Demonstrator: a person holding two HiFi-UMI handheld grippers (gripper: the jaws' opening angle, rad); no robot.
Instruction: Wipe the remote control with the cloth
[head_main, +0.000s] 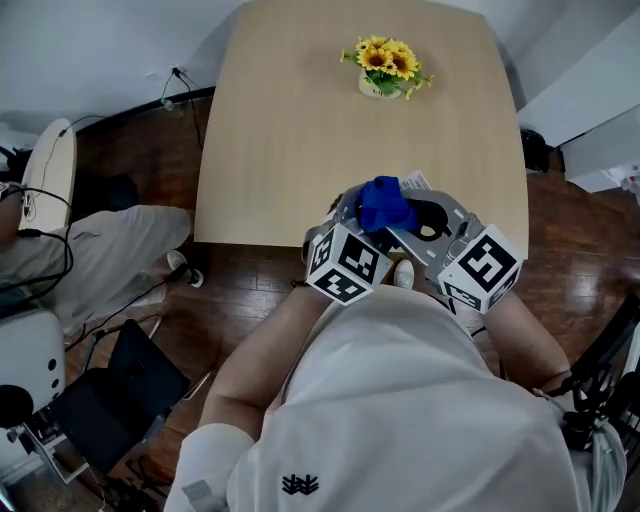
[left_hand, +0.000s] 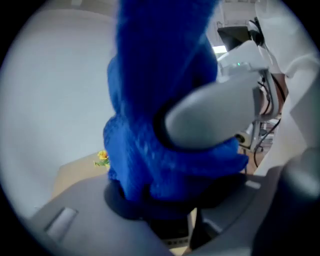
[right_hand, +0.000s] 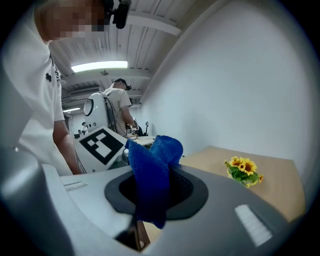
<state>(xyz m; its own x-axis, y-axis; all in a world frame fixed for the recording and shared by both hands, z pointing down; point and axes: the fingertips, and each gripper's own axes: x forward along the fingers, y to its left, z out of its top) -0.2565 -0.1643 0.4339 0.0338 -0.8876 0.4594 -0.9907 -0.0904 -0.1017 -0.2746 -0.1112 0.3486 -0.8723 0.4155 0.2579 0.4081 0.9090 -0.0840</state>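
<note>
My left claw (left_hand: 150, 210) pinches the cloth (left_hand: 150, 100) low down, so the thick blue bunch stands up past the jaws as a soft wiping head. It is a fluffy, deep-pile cloth, folded over on itself, and it fills most of that claw's view.

My right claw (right_hand: 165, 197) is spread. Its black textured pads (right_hand: 184, 187) stand apart in smooth grey shells. A flap of the cloth hangs down between them and, as far as I can judge, is not squeezed.

I hold both claws tip to tip, just off the near edge of the table (head_main: 300, 130). I judge this is to rearrange the cloth before wiping.

The remote I cannot make out in any view. The pale wooden table carries only yellow flowers (head_main: 388, 68) at its far side.
</note>
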